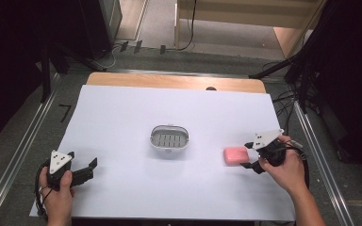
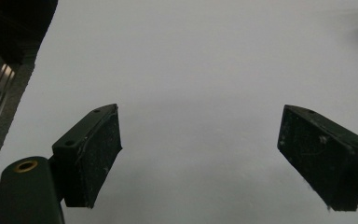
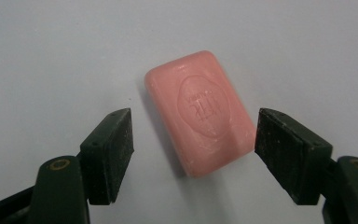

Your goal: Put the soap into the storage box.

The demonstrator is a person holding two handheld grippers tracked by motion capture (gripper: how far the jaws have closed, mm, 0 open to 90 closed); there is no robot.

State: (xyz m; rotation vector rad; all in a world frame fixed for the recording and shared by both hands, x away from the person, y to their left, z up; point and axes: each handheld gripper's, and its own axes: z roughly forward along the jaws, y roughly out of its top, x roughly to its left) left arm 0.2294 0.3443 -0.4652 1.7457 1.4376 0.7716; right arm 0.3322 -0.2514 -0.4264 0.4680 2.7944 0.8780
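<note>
- Soap bar [image 1: 235,155], pink, lies flat on the white sheet [image 1: 122,122] covering the table [image 1: 174,81], off to the right of the soap dish [image 1: 169,139] and well apart from it.
- Up close in the right gripper view we can see the soap bar [image 3: 200,112] has an embossed oval stamp on top; we can't read the lettering.
- Our right gripper [image 1: 252,154] sits just right of the soap, fingers [image 3: 109,156] spread wide, one on each side of the bar's near end. Looks like neither touches it.
- Soap dish is a white oval thing with a slotted grey insert, roughly mid-sheet.
- Our left gripper [image 1: 82,165] is way off to the left of the dish and nearer to us, fingers [image 2: 91,156] spread over bare sheet, pinching nothing.
</note>
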